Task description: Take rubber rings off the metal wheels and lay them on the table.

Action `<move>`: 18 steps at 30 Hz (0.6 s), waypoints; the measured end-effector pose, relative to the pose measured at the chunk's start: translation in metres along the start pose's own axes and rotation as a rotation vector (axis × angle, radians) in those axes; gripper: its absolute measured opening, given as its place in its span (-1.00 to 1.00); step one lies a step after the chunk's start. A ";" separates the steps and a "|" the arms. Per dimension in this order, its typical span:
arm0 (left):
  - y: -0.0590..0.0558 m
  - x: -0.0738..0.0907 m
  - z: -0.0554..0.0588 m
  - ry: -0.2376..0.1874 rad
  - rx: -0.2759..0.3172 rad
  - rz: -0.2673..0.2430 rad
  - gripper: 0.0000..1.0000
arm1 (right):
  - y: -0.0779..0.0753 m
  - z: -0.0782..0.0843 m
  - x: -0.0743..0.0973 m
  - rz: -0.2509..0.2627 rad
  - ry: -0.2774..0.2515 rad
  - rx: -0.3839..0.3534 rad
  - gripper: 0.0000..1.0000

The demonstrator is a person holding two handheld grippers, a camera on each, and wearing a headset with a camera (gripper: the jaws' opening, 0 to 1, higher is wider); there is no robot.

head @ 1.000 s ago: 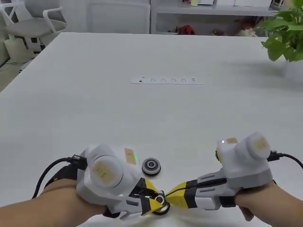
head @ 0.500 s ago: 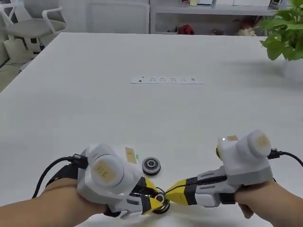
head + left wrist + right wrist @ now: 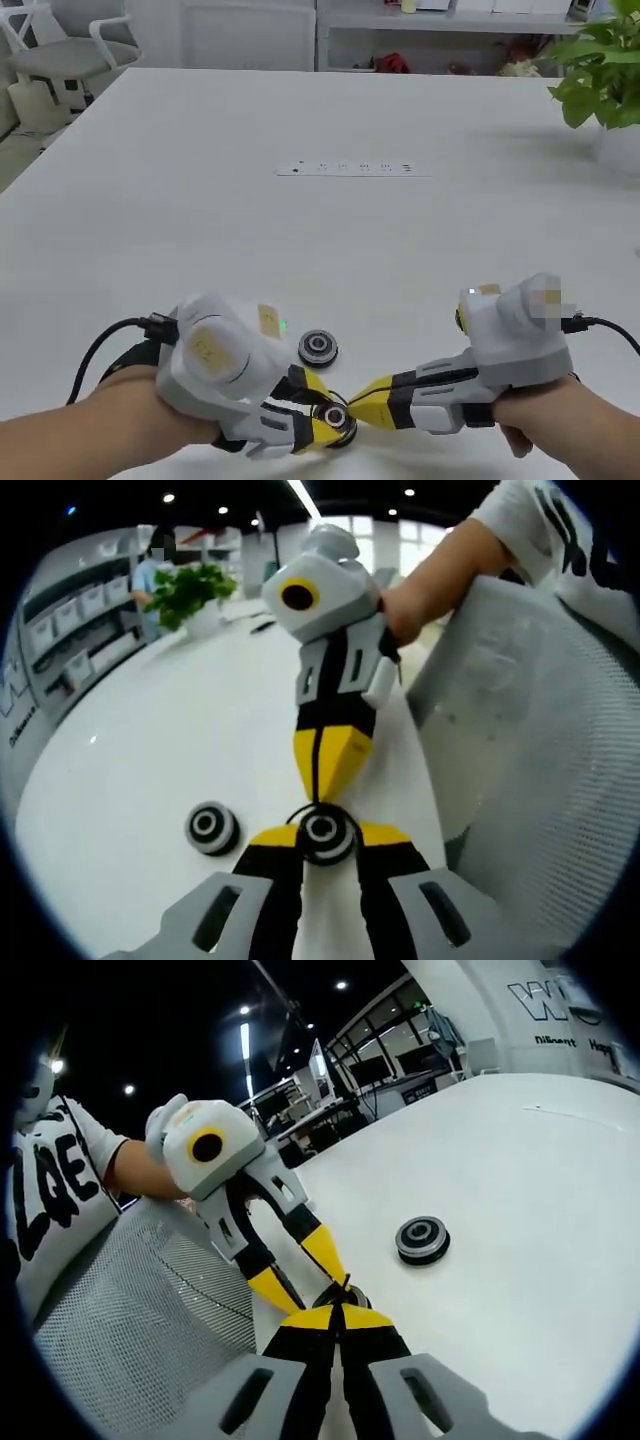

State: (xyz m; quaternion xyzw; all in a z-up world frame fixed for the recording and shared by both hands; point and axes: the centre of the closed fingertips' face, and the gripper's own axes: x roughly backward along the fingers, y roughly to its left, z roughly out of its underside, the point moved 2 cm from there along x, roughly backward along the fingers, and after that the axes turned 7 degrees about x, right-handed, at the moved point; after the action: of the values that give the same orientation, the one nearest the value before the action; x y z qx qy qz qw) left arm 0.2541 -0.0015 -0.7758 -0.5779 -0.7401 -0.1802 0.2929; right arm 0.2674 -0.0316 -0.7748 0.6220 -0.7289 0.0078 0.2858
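My left gripper [image 3: 330, 422] is shut on a small metal wheel [image 3: 337, 419] with a black rubber ring, just above the table's near edge. In the left gripper view the wheel [image 3: 325, 833] sits between my yellow jaws. My right gripper [image 3: 353, 411] comes in from the right, and its yellow tips are shut on the rim of that wheel's rubber ring [image 3: 303, 811]. In the right gripper view my right gripper [image 3: 338, 1312] pinches the ring beside the wheel [image 3: 347, 1294]. A second wheel [image 3: 318, 347] [image 3: 212, 828] [image 3: 422, 1240], ring still on, lies flat on the table behind the grippers.
The white table [image 3: 300, 250] stretches far ahead, with a white power strip [image 3: 352, 169] at its middle. A green plant [image 3: 600, 70] stands at the back right and a white chair [image 3: 70, 50] beyond the back left corner. A mesh chair back [image 3: 530, 780] is close behind me.
The left gripper has rolled a little and dropped slightly toward the near edge with the wheel. The right gripper has followed, its tips staying at the wheel. The second wheel has not moved.
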 end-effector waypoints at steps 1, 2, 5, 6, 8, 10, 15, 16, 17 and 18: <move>0.000 0.000 0.000 -0.002 0.002 0.002 -0.56 | 0.000 0.000 0.000 -0.002 -0.002 -0.002 -1.00; -0.001 0.001 0.000 -0.003 -0.002 0.005 -0.55 | 0.001 -0.001 0.000 -0.002 -0.004 -0.003 -1.00; -0.002 0.004 -0.002 -0.005 -0.020 0.006 -0.49 | 0.000 -0.001 0.001 0.002 -0.006 -0.007 -1.00; -0.002 0.006 -0.002 -0.006 -0.022 0.008 -0.47 | 0.000 -0.002 0.001 0.000 -0.008 -0.010 -1.00; -0.004 0.007 -0.002 -0.008 -0.023 0.019 -0.42 | 0.000 -0.002 0.002 -0.001 -0.012 -0.012 -1.00; -0.005 0.009 -0.002 -0.011 -0.021 0.019 -0.38 | -0.001 -0.003 0.002 -0.001 -0.015 -0.015 -1.00; -0.006 0.017 -0.005 -0.042 -0.013 0.014 -0.20 | 0.000 -0.004 0.002 -0.004 -0.022 -0.020 -1.00; -0.006 0.019 -0.007 -0.052 -0.010 0.013 -0.17 | 0.000 -0.005 0.003 -0.004 -0.024 -0.022 -1.00; -0.006 0.022 -0.010 -0.073 -0.005 0.014 -0.13 | 0.000 -0.006 0.003 -0.004 -0.027 -0.024 -1.00; -0.006 0.024 -0.012 -0.084 0.002 0.014 -0.11 | 0.000 -0.007 0.003 -0.004 -0.029 -0.026 -1.00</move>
State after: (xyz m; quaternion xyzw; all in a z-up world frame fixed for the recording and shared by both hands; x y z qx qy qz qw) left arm 0.2471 0.0074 -0.7510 -0.5899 -0.7477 -0.1529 0.2636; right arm 0.2695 -0.0320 -0.7675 0.6197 -0.7319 -0.0112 0.2832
